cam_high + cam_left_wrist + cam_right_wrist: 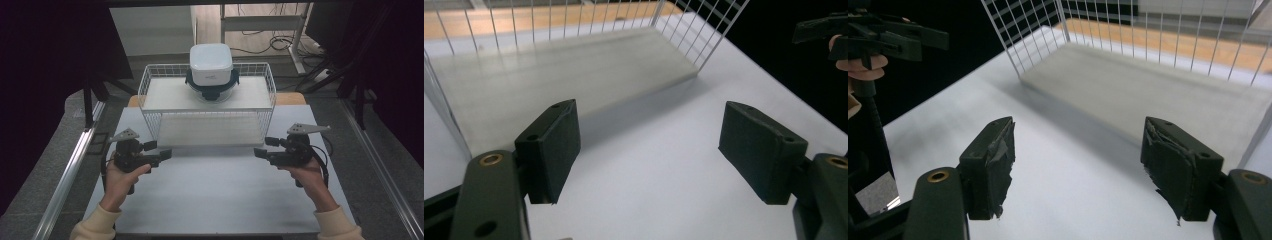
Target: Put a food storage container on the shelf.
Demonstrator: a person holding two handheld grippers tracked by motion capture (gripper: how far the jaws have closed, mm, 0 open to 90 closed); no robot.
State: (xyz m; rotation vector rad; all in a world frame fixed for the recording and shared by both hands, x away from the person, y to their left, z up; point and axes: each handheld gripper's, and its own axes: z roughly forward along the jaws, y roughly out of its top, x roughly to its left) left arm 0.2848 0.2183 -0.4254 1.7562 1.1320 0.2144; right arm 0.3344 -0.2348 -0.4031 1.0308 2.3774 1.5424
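The wire rack [150, 85] is the reference landmark: a white two-tier frame of thin metal rods welded in a grid, with a flat matte white shelf board on each level. It stands at the far middle of the white table [215, 195], whose surface is smooth and unmarked.

On the rack's upper shelf, toward its back edge and near the middle of its width, sits the container [211, 70]. The part seen is a rounded-square white lid or body with soft corners and a low-gloss plastic finish; beneath it is a clear round base with dark blue-green locking clips projecting at the sides and front.

The left gripper [162, 154] is held just in front of the rack's lower-left corner, over the table and apart from the rack. In the left gripper view, its two black rectangular pads stand wide apart with only bare table between them; the pad faces are flat and smooth.

The right gripper [258, 151] is held just in front of the rack's lower-right corner, likewise clear of the wire. In the right gripper view, its pads are spread wide with nothing between them; their black facing is torn and frayed at the edges.

Both grippers point inward toward each other, well below the container.
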